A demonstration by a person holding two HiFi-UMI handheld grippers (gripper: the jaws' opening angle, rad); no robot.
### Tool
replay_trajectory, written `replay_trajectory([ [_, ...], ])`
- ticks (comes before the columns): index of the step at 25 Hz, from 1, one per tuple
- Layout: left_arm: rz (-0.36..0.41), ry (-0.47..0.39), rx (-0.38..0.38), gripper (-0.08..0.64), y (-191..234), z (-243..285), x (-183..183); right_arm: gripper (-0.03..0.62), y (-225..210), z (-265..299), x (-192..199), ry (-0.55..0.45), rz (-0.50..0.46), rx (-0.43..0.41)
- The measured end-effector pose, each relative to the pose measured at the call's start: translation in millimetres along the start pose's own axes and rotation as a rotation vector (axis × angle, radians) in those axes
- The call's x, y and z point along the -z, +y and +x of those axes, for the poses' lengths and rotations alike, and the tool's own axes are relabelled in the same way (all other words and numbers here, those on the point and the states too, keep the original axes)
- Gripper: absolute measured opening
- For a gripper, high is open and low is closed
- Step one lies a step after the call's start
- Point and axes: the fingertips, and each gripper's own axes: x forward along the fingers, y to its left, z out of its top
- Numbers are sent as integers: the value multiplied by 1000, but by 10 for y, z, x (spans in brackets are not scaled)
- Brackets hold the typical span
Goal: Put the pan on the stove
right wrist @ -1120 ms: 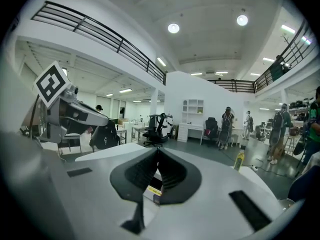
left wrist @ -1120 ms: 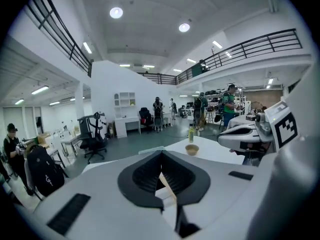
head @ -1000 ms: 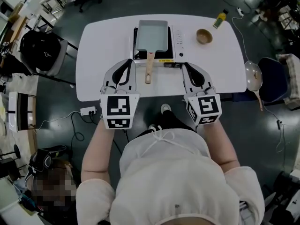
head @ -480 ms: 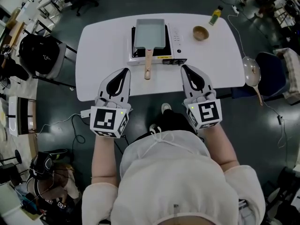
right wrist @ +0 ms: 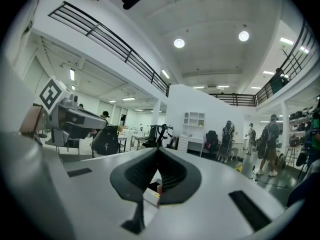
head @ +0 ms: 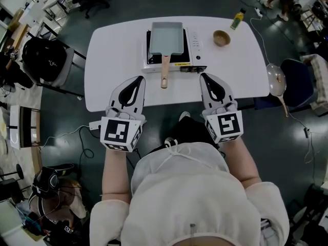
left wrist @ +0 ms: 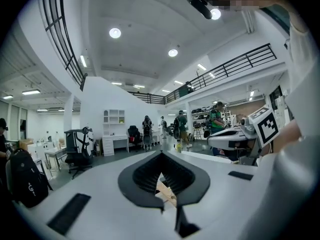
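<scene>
The pan (head: 166, 38) sits on the stove (head: 195, 45) at the far middle of the white table (head: 113, 40), its wooden handle (head: 164, 75) reaching past the stove's near edge toward the person. The left gripper (head: 139, 79) hangs near the stove's near left corner and the right gripper (head: 204, 77) near its near right corner. Each has its jaws pressed tip to tip with nothing between them, and the handle lies between the two, touched by neither. A bowl (head: 222, 38) stands right of the stove.
</scene>
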Motion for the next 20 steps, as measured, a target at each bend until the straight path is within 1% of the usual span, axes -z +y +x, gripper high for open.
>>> replay_trajectory([
  [6,14,-3,8,20,12,101,-69,3,-87,85,-28,-12,1,6],
  [11,15,36,13,21,26,184,30,3,-76,185,-15,-9,-31,-10],
  [15,3,48,2,21,67,241,62,3,-87,255,-8,-5,-34,-25],
  [20,-13,45,7,21,79,313,55,3,-135,321,-9,-7,-33,-32],
])
